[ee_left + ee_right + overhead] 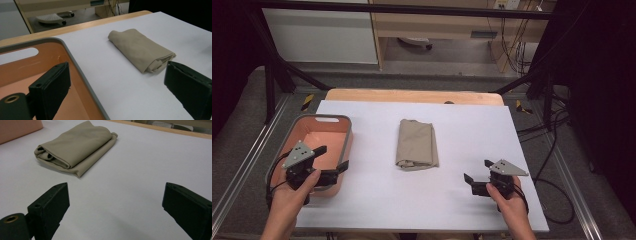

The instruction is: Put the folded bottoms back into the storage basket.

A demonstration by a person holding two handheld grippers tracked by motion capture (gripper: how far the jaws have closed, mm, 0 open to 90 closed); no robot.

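A folded beige cloth [416,144] lies in the middle of the white table cover [422,195]. An orange basket [335,118] with a grey rim sits at the left. My left gripper [332,159] hovers over the basket's near right corner, jaws wide apart with nothing between them. My right gripper [478,172] stands open near the front right, pointing left toward the cloth. The left gripper view has the cloth [141,49] ahead to the right and the basket rim [75,62] running between my jaws. In the right gripper view the cloth [75,147] lies ahead to the left.
A wooden table edge [412,95] runs behind the white cover. Black frame bars [272,75] and cables [557,175] flank the table on both sides. White surface lies bare around the cloth.
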